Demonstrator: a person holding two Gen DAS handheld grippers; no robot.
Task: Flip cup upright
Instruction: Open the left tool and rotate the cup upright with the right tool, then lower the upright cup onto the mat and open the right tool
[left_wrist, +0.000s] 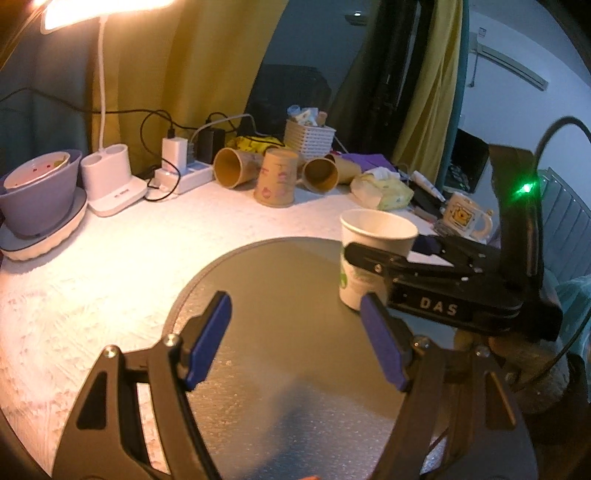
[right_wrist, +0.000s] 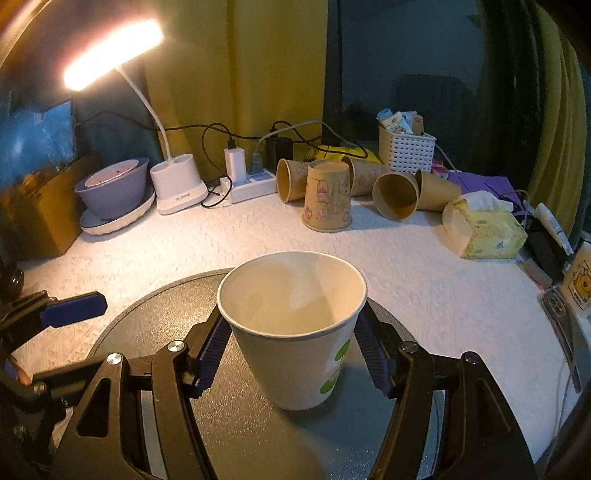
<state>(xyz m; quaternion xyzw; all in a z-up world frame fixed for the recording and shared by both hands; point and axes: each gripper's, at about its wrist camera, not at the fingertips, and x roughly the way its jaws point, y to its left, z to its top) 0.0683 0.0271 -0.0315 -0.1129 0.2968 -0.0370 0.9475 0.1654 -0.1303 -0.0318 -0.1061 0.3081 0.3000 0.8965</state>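
The letters "DAS" are read in pale print on the black body of the right gripper (left_wrist: 384, 273), seen from the left wrist view; no other writing can be made out, though a green leaf-like print is seen on the side of the white paper cup (right_wrist: 291, 328) and a yellow cartoon figure on a mug (left_wrist: 466, 218) beyond the cup; the cup is stood upright, mouth up, on a round dark grey mat (right_wrist: 236, 424), near the mat's far edge as seen from the left wrist; the cup is set between the blue pads (right_wrist: 212, 360) of the right gripper, which are placed against its two sides just below the rim, so the cup appears to be pinched; whether the pads press firmly cannot be told; the left gripper (left_wrist: 295, 339) is held spread wide above the mat, nothing between its blue pads (left_wrist: 207, 343), with the cup just beyond its right pad; behind the cup, several brown paper cups (right_wrist: 327, 195) are seen on the white table cover (right_wrist: 184, 243), one mouth down and the others lying on their sides; a lit white desk lamp (right_wrist: 114, 53) is seen behind them, to the left.
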